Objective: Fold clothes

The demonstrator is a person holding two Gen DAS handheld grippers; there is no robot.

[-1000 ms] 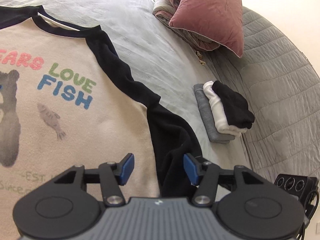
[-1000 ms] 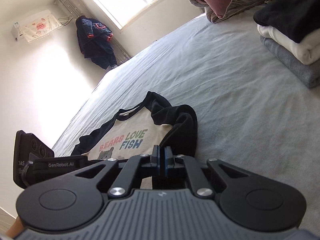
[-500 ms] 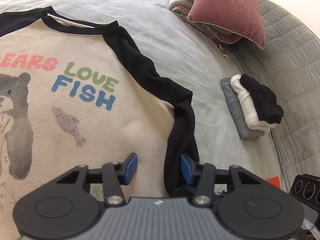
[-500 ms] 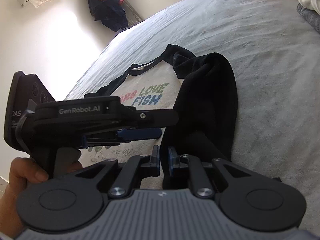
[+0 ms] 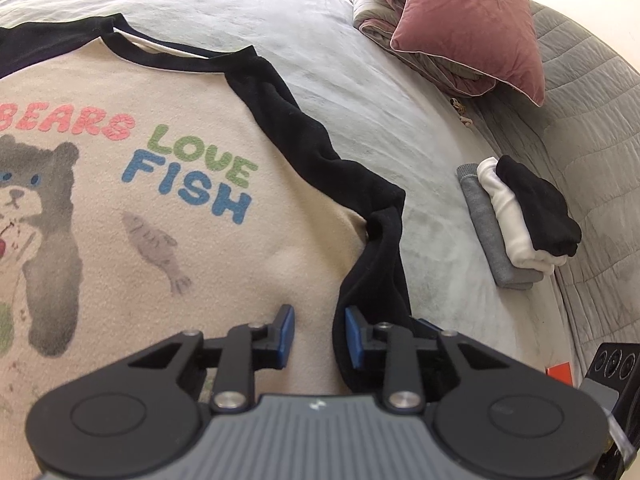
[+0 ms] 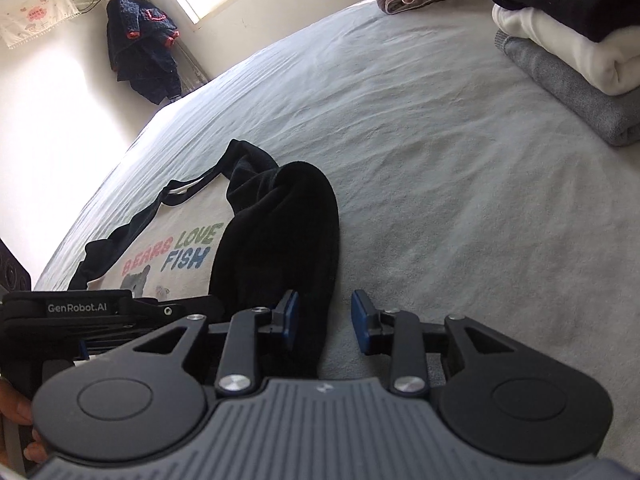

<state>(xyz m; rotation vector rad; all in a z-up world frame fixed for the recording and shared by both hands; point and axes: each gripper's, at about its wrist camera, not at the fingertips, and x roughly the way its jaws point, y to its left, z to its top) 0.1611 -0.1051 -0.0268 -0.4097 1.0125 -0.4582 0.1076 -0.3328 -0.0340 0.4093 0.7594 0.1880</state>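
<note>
Nearest the left wrist camera, the left gripper hangs low over the cream body of the sweatshirt, its jaws apart and just been closing, with cream cloth below the gap; whether the pads have pinched any is hard to tell. The right gripper sits beside it, jaws apart and just been opening, the cuff end of the black sleeve lying between them but not pressed.

The step in hand looks like folding that sleeve in along the side seam. Next, I judge, each gripper needs a firm pinch on the side edge to carry it across the chest.

The sweatshirt lies face up on the bed, long axis running away from the grippers, collar at the far end. The sleeve runs down alongside the body. Farther off stands a stack of folded clothes.
</note>
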